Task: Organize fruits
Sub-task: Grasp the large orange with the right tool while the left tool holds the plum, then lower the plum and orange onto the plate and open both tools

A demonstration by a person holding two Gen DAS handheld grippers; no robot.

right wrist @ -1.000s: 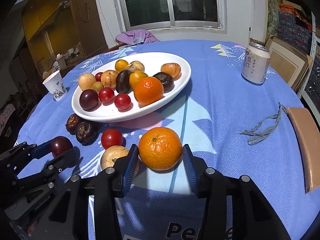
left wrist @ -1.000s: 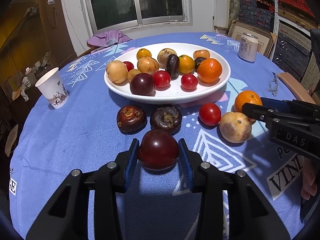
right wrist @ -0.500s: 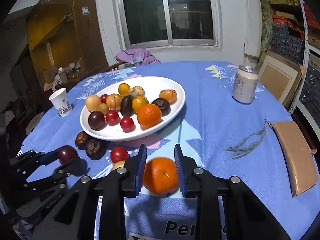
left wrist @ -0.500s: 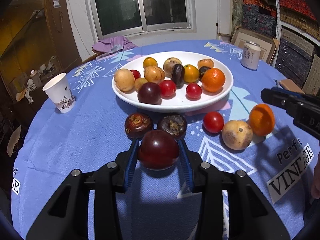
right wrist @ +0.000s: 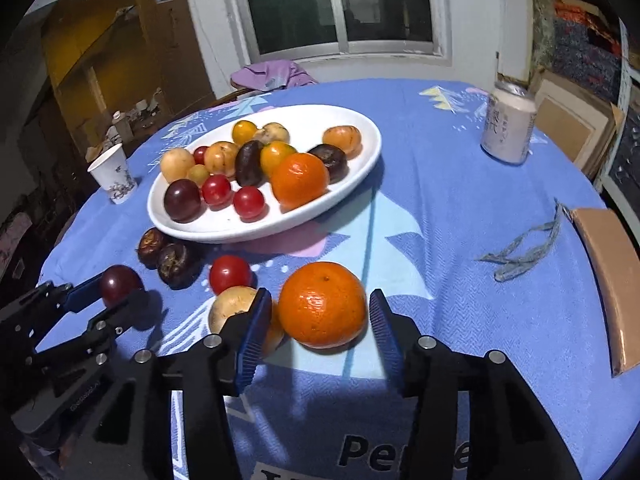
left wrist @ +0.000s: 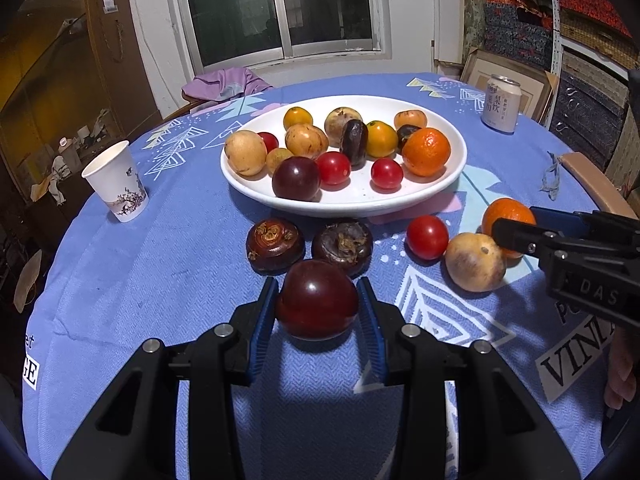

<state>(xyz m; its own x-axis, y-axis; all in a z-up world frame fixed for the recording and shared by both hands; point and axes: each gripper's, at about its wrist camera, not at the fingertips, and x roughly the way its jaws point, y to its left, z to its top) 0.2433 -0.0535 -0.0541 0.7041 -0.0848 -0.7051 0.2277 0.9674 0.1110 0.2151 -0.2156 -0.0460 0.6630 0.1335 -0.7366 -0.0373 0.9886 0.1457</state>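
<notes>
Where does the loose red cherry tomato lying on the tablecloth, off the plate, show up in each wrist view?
Left wrist: cherry tomato right of centre, just below the plate's near rim, left of the tan fruit.
Right wrist: cherry tomato left of centre, above the tan fruit.
Shared landmark: white plate.

**Two low wrist views, one shared plate**

Both fisheye cameras sit close above the bench [left wrist: 120,280], angled down toward the far window [left wrist: 280,8]. The left view looks from the near left, the right view from the near right. Both share the white plate [left wrist: 440,196] [right wrist: 360,168], paper cup [left wrist: 116,184] [right wrist: 112,174] and can [left wrist: 502,104] [right wrist: 508,128].
</notes>
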